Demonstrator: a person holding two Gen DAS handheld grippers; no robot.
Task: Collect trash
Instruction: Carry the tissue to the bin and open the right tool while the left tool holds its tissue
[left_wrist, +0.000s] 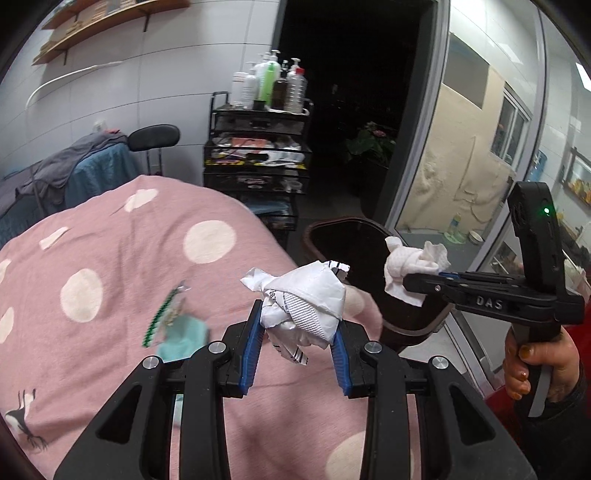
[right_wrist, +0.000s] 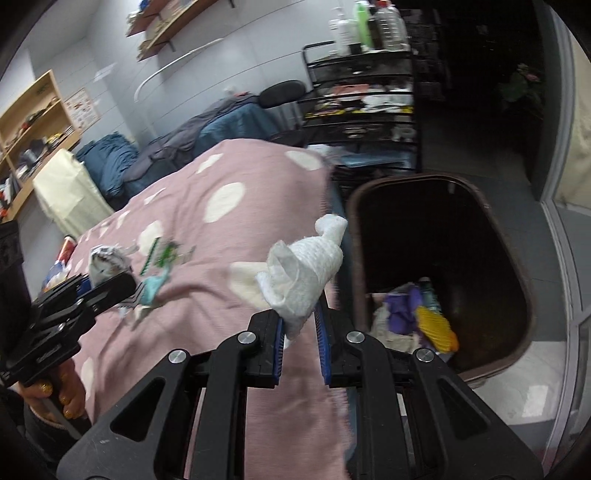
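My left gripper (left_wrist: 300, 325) is shut on a crumpled white printed paper (left_wrist: 306, 299) above the pink dotted bedcover (left_wrist: 122, 266). My right gripper (right_wrist: 300, 317) is shut on a white tissue wad (right_wrist: 306, 273), held beside the brown trash bin (right_wrist: 517, 295). In the left wrist view the right gripper (left_wrist: 406, 282) holds the tissue (left_wrist: 410, 264) over the bin's (left_wrist: 406, 328) opening. A teal and green wrapper (left_wrist: 177, 332) lies on the bedcover; it also shows in the right wrist view (right_wrist: 155, 284). The left gripper (right_wrist: 107, 286) with its paper (right_wrist: 107, 264) shows at the left of the right wrist view.
The bin holds yellow and purple trash (right_wrist: 424, 317). A black wire cart (left_wrist: 258, 147) with bottles (left_wrist: 269, 81) stands behind the bed. A glass door (left_wrist: 480, 147) is on the right. Blue and grey bedding (right_wrist: 207, 129) and wooden shelves (right_wrist: 29, 122) lie beyond the bed.
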